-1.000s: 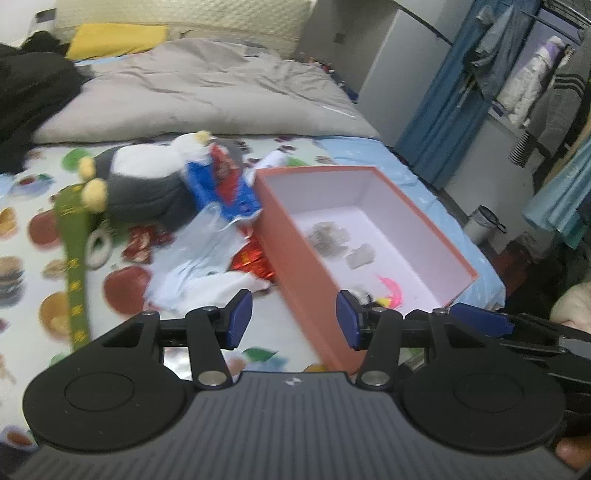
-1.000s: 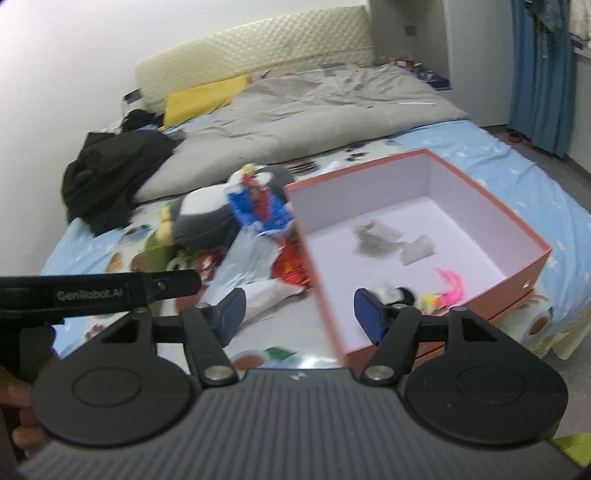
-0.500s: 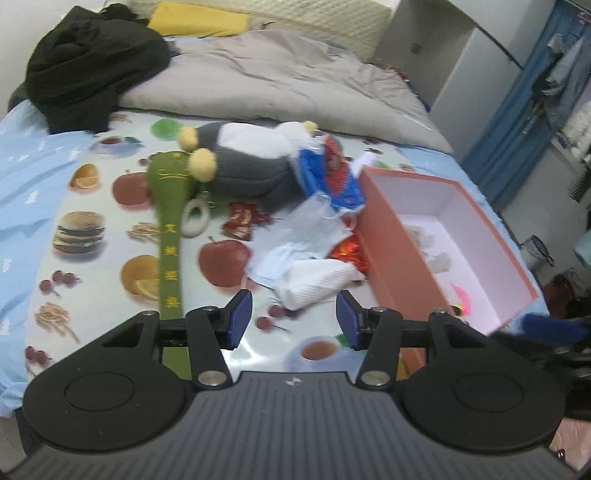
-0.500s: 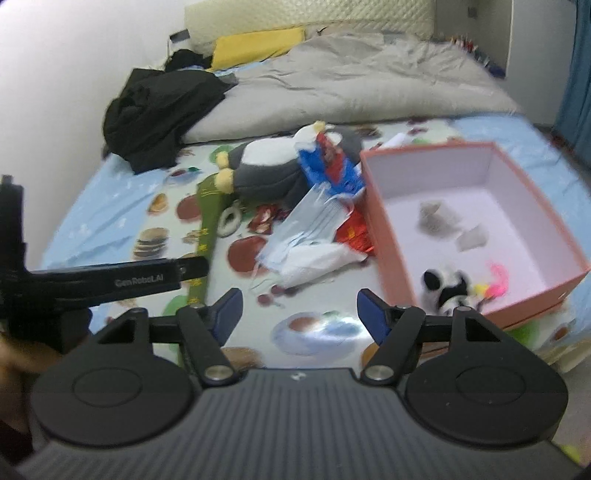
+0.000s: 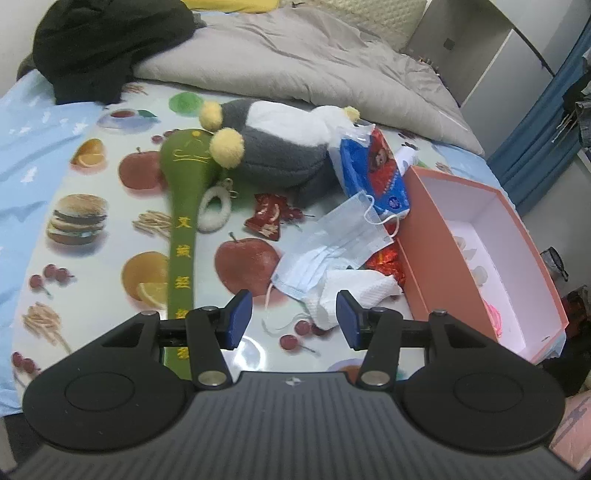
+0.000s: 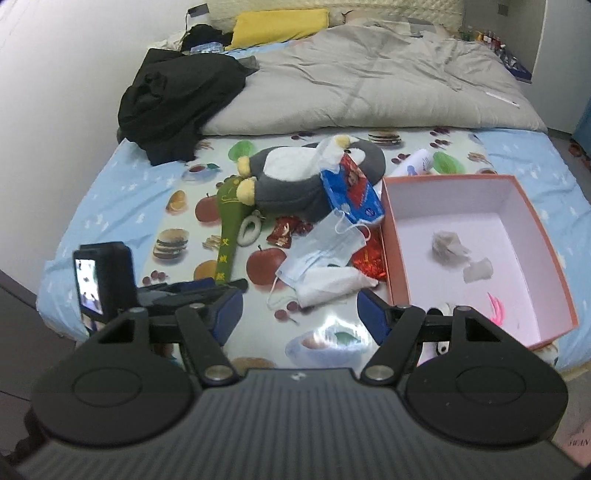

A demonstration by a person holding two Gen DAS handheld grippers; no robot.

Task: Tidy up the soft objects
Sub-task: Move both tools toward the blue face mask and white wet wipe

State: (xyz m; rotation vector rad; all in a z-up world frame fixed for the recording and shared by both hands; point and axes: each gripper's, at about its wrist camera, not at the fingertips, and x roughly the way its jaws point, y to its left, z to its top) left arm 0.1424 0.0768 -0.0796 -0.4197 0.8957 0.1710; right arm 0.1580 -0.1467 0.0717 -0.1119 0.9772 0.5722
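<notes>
A grey and white penguin plush (image 5: 273,147) (image 6: 306,177) lies on the fruit-print cloth (image 5: 92,236). Beside it lie a green padded stick (image 5: 181,221) (image 6: 227,229), a white fluffy ring (image 5: 214,210), a blue tissue pack (image 5: 373,173) (image 6: 351,192), blue face masks (image 5: 332,251) (image 6: 321,251) and a white cloth (image 5: 354,291) (image 6: 328,284). An orange box (image 5: 436,258) (image 6: 391,266) at the right holds small items. My left gripper (image 5: 293,319) is open and empty, just short of the white cloth. My right gripper (image 6: 299,314) is open and empty above the cloth's near edge.
A grey duvet (image 6: 369,85) and black clothing (image 6: 177,96) lie further back on the bed, with a yellow pillow (image 6: 277,22). Red snack packets (image 5: 267,214) (image 6: 369,258) lie among the soft things. The left gripper's body and screen (image 6: 103,280) show at the right wrist view's left.
Both grippers have pulled back and swung left, from over the orange box towards the pile of soft things. Both stay open and empty.
</notes>
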